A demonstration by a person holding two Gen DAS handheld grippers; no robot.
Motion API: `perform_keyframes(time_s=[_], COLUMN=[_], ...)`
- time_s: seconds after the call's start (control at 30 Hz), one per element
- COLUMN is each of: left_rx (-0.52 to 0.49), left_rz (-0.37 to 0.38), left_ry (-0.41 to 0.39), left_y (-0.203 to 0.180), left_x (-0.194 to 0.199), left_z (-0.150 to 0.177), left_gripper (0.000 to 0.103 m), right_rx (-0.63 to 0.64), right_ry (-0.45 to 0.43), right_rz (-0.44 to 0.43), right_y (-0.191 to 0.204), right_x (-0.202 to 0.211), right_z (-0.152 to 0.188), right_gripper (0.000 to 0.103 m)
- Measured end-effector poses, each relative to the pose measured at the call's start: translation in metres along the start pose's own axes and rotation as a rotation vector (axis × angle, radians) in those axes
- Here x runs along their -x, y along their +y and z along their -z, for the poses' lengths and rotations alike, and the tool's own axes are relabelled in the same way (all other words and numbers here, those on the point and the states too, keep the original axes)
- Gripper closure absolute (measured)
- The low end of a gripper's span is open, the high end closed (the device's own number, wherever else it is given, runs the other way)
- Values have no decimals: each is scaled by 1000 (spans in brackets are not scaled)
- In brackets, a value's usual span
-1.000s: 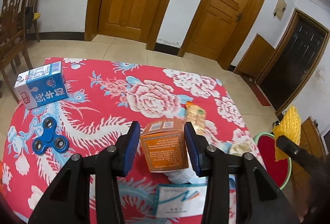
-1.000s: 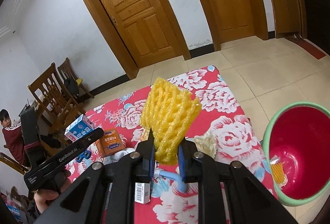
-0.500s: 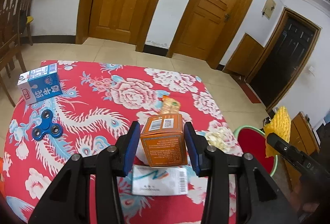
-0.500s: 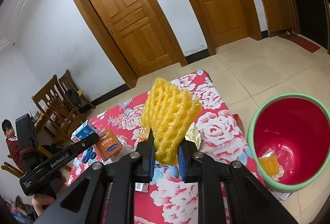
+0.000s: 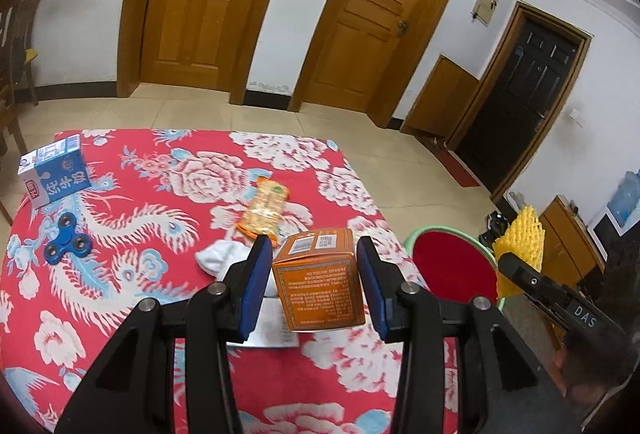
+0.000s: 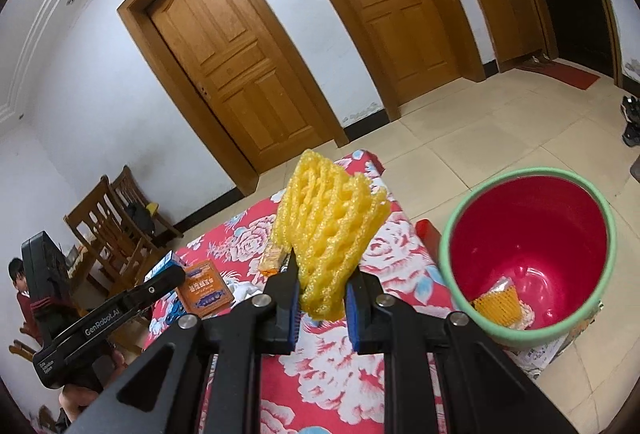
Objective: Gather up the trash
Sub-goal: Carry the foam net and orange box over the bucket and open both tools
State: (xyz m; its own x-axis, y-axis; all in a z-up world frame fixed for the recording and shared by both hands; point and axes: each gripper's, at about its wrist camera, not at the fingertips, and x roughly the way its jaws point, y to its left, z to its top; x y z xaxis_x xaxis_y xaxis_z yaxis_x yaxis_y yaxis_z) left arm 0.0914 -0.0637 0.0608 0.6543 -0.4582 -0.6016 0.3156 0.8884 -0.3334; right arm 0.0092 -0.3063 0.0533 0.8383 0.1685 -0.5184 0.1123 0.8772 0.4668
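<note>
Item 1: orange carton (image 5: 320,286), printed text too small to read, barcode label on top, clamped between the blue pads of the left tongs (image 5: 316,286) and lifted clear above the surface (image 5: 132,274).

Item 2: yellow foam net (image 6: 330,234), pinched upright in the closed right tongs (image 6: 322,304), held over the surface edge beside the red bin (image 6: 528,254) (green rim; an orange net wrapper lay at its bottom).

Remaining on the red floral cloth: orange snack packet (image 5: 265,208), white crumpled tissue (image 5: 218,260), a white printed sheet (image 5: 272,326) under the carton, blue fidget spinner (image 5: 66,238), blue milk carton (image 5: 54,172) with white Chinese characters.

The left tongs' body read "GenRobot.AI"; the right body showed "DAS".
</note>
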Motion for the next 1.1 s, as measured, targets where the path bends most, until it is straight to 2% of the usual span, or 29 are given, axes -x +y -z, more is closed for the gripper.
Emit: perform_keyframes(time_s=[0.43, 0.7, 1.1], left_rx=[-118, -207, -306], left_rz=[83, 132, 167], left_ry=[44, 110, 230], left_y=[-63, -117, -179], left_x=[-13, -56, -134], left_z=[10, 15, 36], left_gripper=[59, 59, 59], right_rx=[-92, -145, -231], right_ry=[-15, -26, 21], right_rz=[72, 135, 200], right_y=[-63, -106, -171], right_x=[26, 31, 17], right_z=[2, 1, 9], right_gripper=[83, 83, 82])
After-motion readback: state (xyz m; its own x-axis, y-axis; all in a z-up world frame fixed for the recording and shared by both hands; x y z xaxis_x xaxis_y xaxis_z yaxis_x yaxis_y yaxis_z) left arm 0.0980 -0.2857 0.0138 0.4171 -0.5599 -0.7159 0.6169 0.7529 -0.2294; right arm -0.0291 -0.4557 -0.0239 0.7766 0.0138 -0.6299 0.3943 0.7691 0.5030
